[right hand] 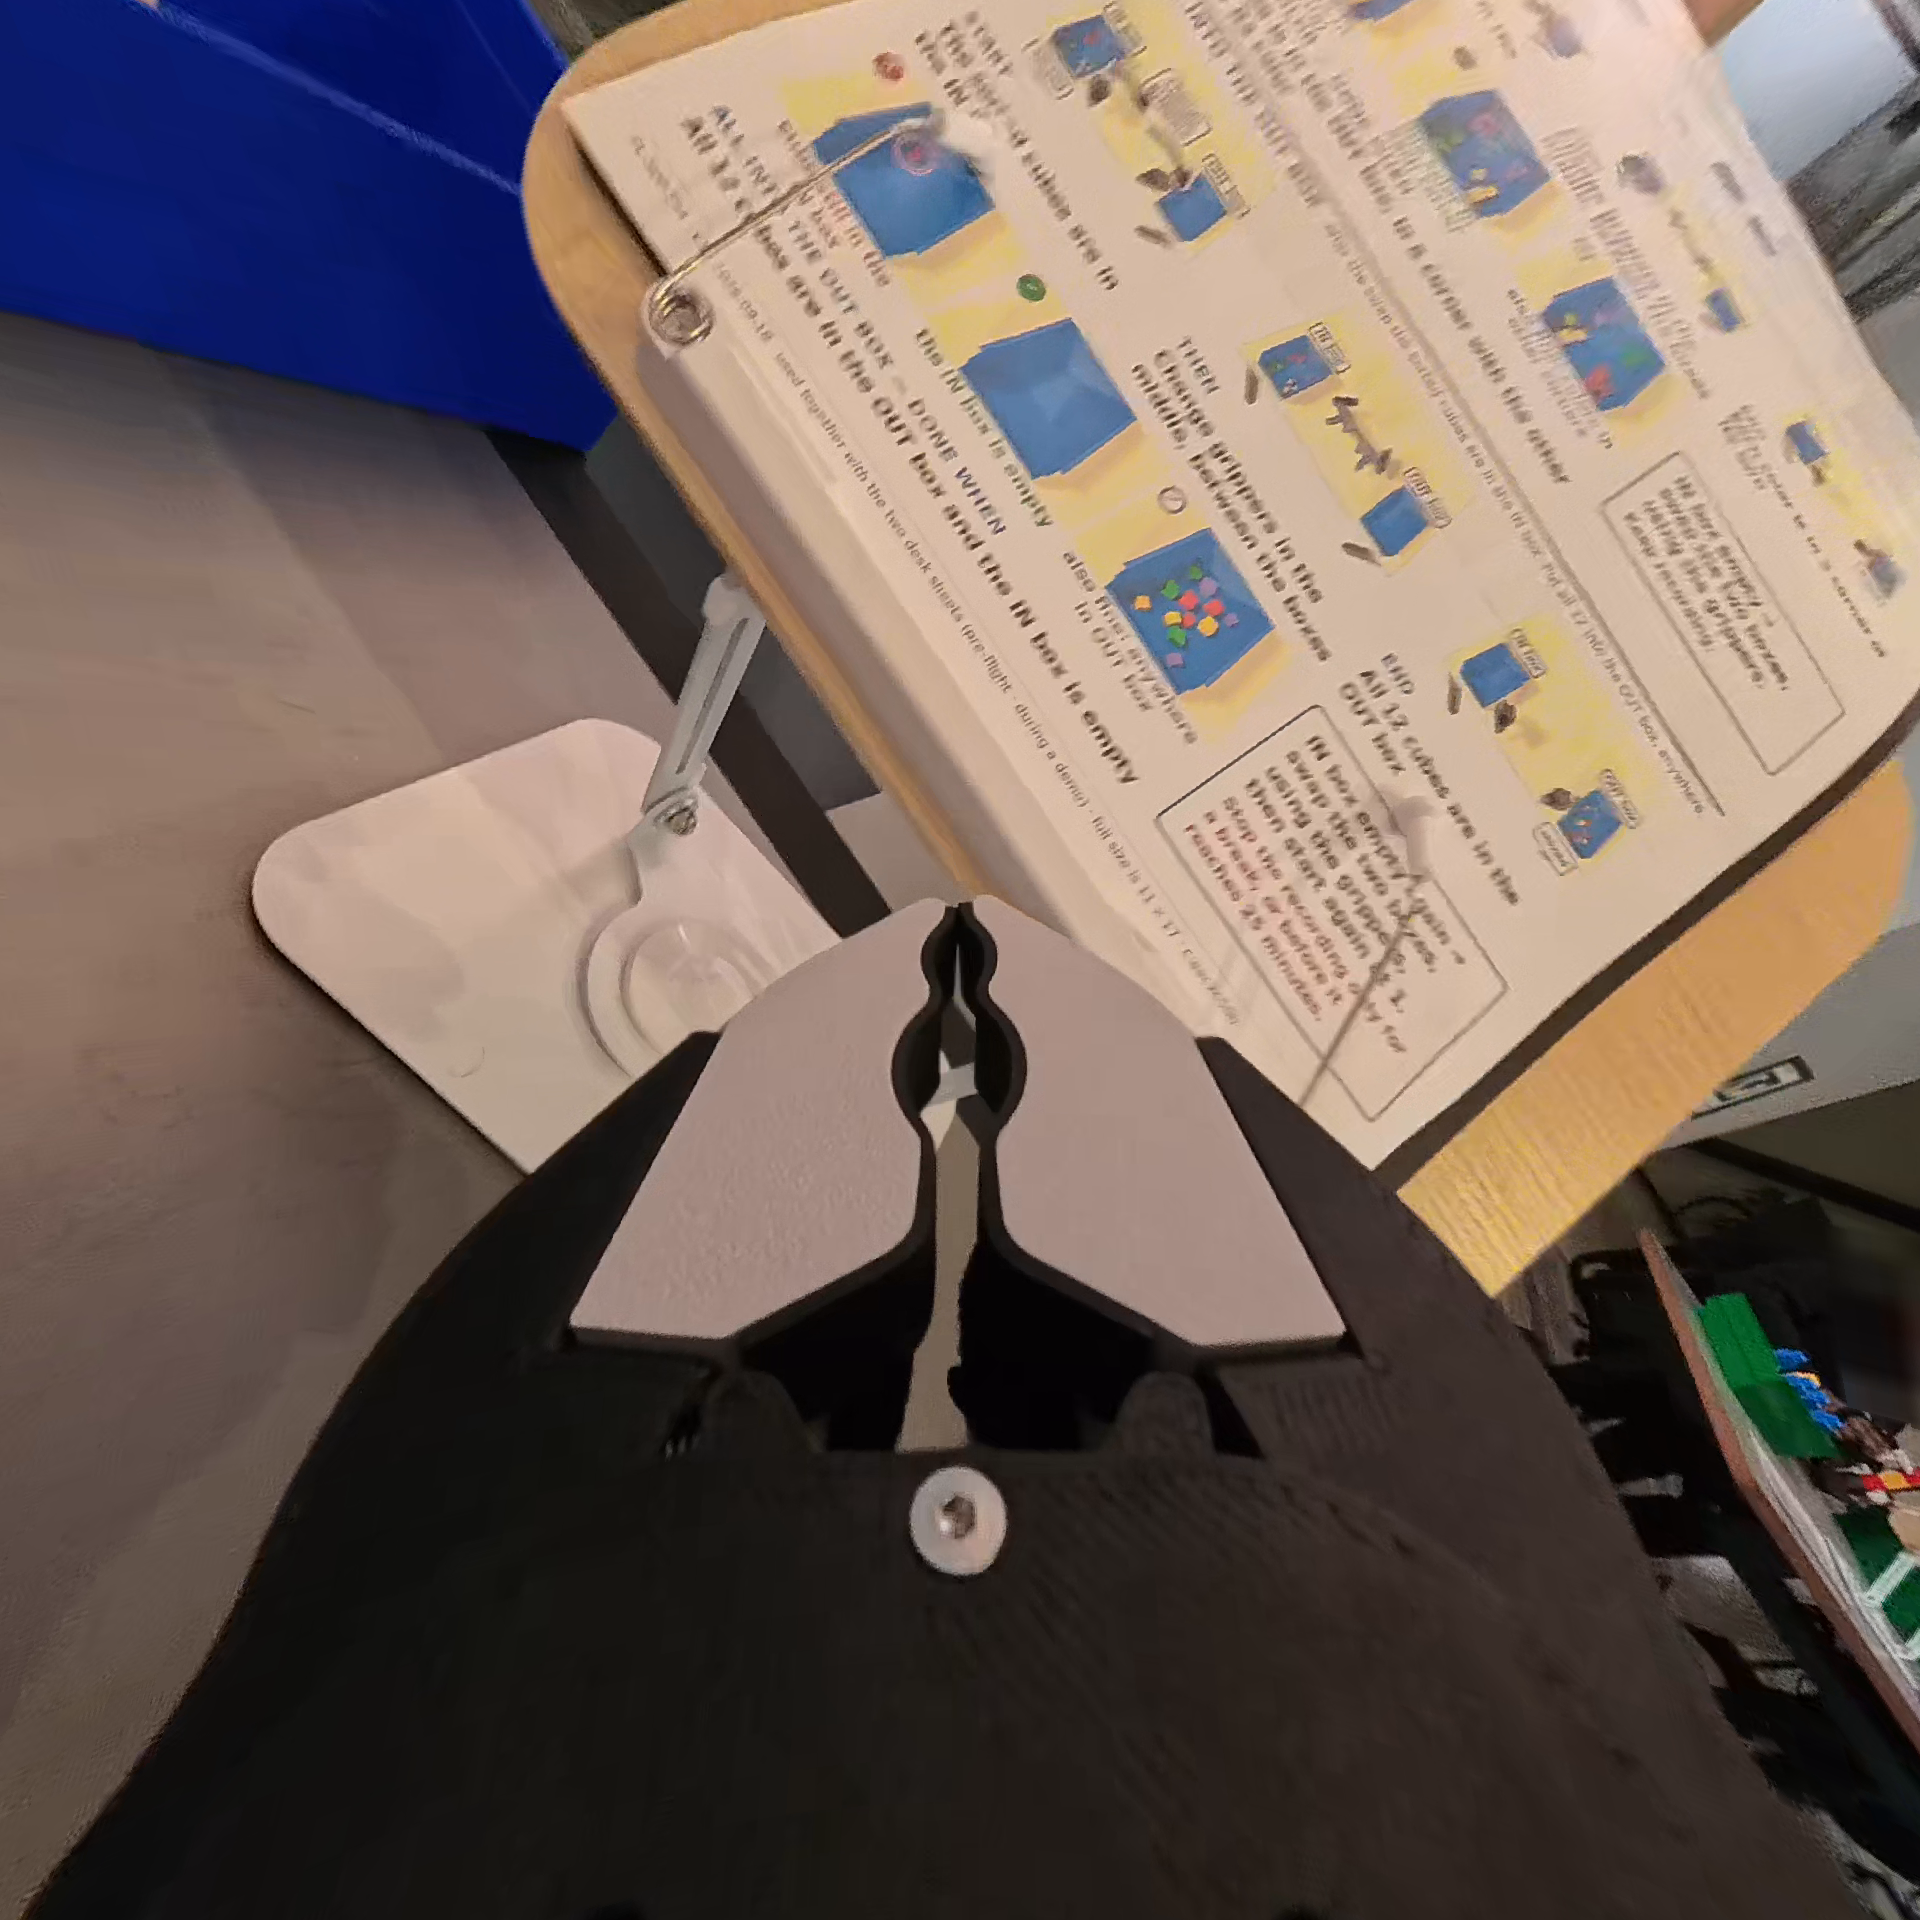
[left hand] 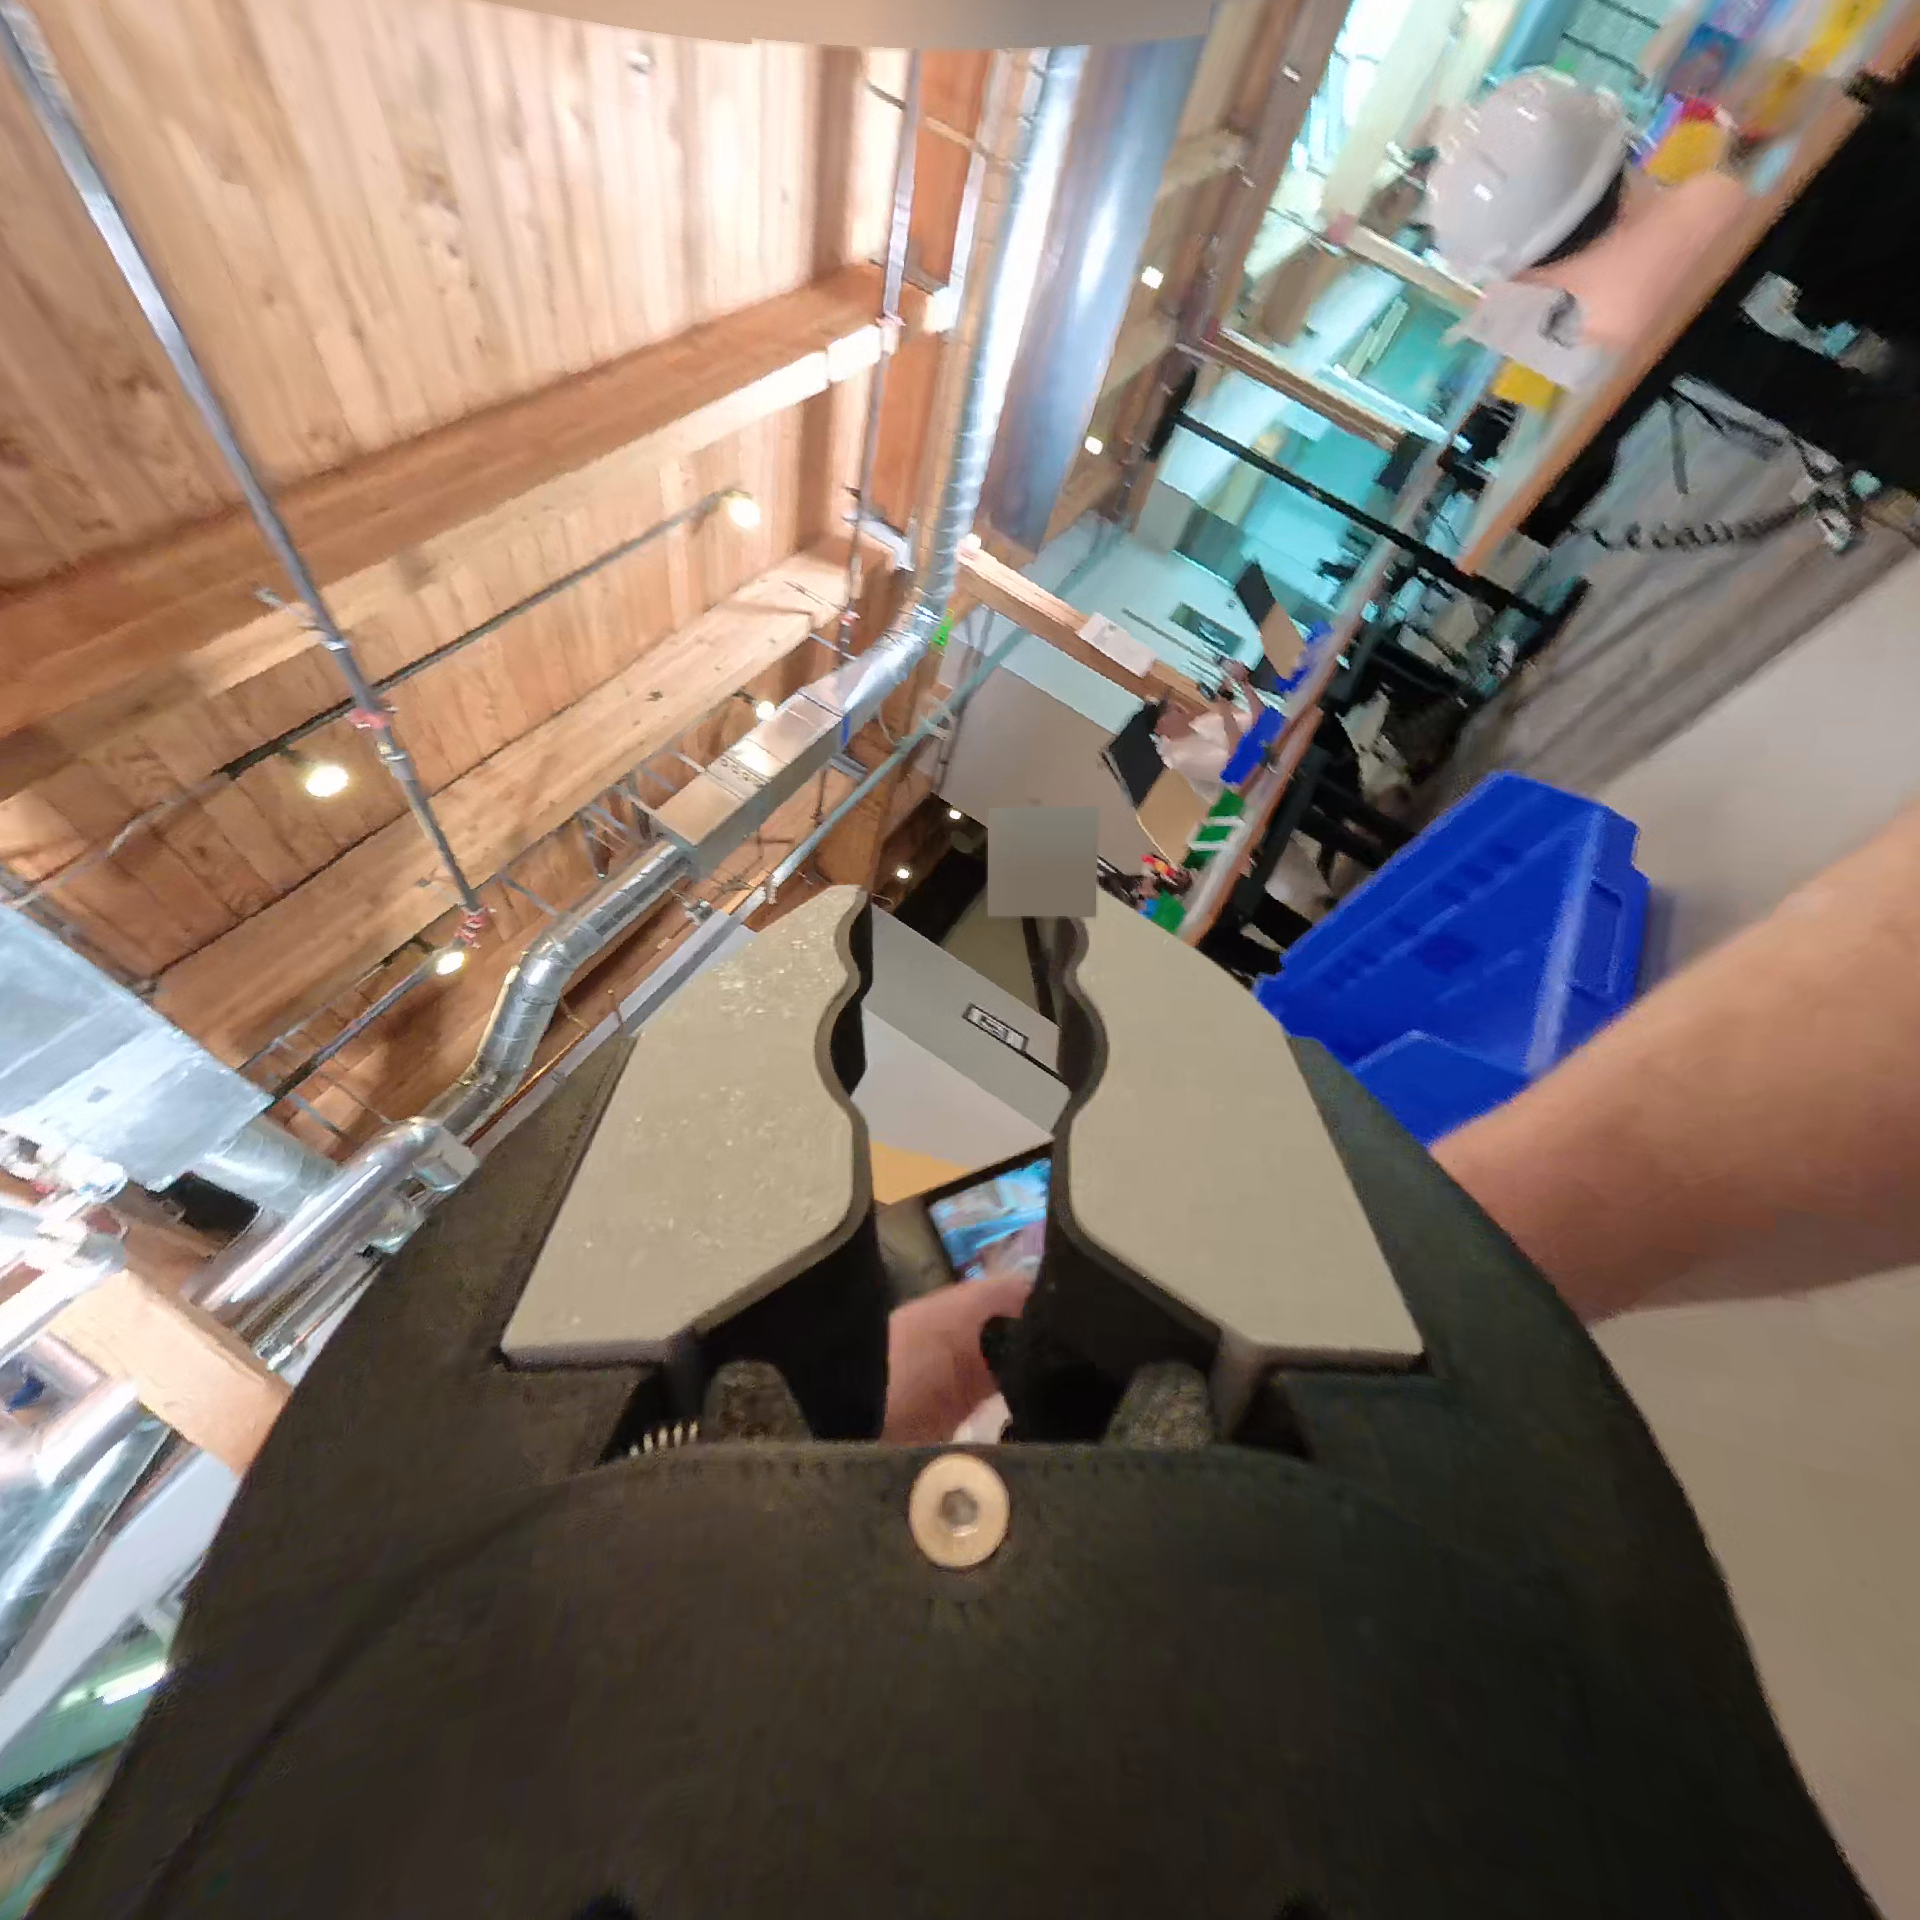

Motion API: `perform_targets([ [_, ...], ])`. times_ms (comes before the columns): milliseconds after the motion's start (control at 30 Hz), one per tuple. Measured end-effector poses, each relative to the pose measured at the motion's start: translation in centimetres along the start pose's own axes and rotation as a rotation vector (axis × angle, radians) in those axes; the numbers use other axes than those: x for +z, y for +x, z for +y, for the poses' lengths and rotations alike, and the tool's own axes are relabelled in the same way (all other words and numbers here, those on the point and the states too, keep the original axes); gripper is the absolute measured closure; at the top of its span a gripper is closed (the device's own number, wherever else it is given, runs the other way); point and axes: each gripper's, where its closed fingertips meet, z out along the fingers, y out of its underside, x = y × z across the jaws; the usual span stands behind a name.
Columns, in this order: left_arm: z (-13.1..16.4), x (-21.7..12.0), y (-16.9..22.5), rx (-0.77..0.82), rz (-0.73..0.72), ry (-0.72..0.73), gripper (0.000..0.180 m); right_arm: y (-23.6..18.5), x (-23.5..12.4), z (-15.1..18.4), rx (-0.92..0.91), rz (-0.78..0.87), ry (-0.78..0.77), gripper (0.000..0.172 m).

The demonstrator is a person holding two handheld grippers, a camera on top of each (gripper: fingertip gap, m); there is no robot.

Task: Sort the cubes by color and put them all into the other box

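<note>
Left wrist view tilted up: wood-plank ceiling [left hand: 436, 312] with heavy timber beams [left hand: 582, 416], silver ducts [left hand: 582, 956], thin metal conduit [left hand: 208, 395], round recessed lights [left hand: 325, 779] lit. Shelving [left hand: 1382, 644] with coloured bins along right; white hard hat [left hand: 1527, 166] on top shelf. Right wrist view: grey tabletop [right hand: 208, 727], white stand base [right hand: 468, 894] on it, wooden board [right hand: 1621, 1122] carrying printed sheet [right hand: 1195, 468], tilted.
</note>
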Motion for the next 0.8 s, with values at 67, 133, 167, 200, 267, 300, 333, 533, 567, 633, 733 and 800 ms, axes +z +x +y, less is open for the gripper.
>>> perform_targets([
  [67,0.1,-0.6,-2.4,-0.032,-0.090,0.013,0.161,1.0,-0.5,-0.6,0.052,0.015,0.044,0.172],
  [133,1.4,-1.0,-4.4,-0.057,-0.146,-0.028,0.174,2.1,-0.8,-0.8,0.191,-0.014,0.082,0.171],
  [167,2.2,-1.3,-5.5,-0.082,-0.180,-0.054,0.178,2.9,-1.0,-0.8,0.221,0.005,0.097,0.172],
  [200,3.1,-1.6,-6.5,-0.114,-0.210,-0.068,0.180,3.9,-1.3,-0.6,0.221,0.037,0.106,0.171],
  [267,5.3,-2.1,-8.2,-0.185,-0.253,-0.119,0.180,6.1,-2.1,-0.8,0.288,0.089,0.166,0.171],
  [300,6.6,-2.4,-8.9,-0.221,-0.270,-0.150,0.180,7.1,-2.5,-0.7,0.339,0.105,0.193,0.171],
  [333,7.7,-2.6,-9.5,-0.261,-0.282,-0.169,0.180,8.2,-2.8,-0.5,0.368,0.131,0.205,0.171],
  [533,14.2,-3.9,-10.6,-0.449,-0.333,-0.285,0.180,13.7,-5.1,1.2,0.587,0.193,0.311,0.171],
  [567,15.1,-4.0,-10.3,-0.473,-0.327,-0.302,0.180,14.6,-5.4,1.6,0.620,0.197,0.320,0.171],
  [633,16.9,-4.1,-9.7,-0.500,-0.317,-0.338,0.180,16.5,-6.1,3.0,0.671,0.234,0.322,0.171],
  [733,19.1,-4.1,-8.5,-0.563,-0.295,-0.382,0.180,18.6,-7.0,4.6,0.706,0.284,0.323,0.171],
  [800,20.3,-4.2,-7.8,-0.568,-0.287,-0.413,0.180,19.4,-7.2,5.6,0.725,0.301,0.311,0.171],
])
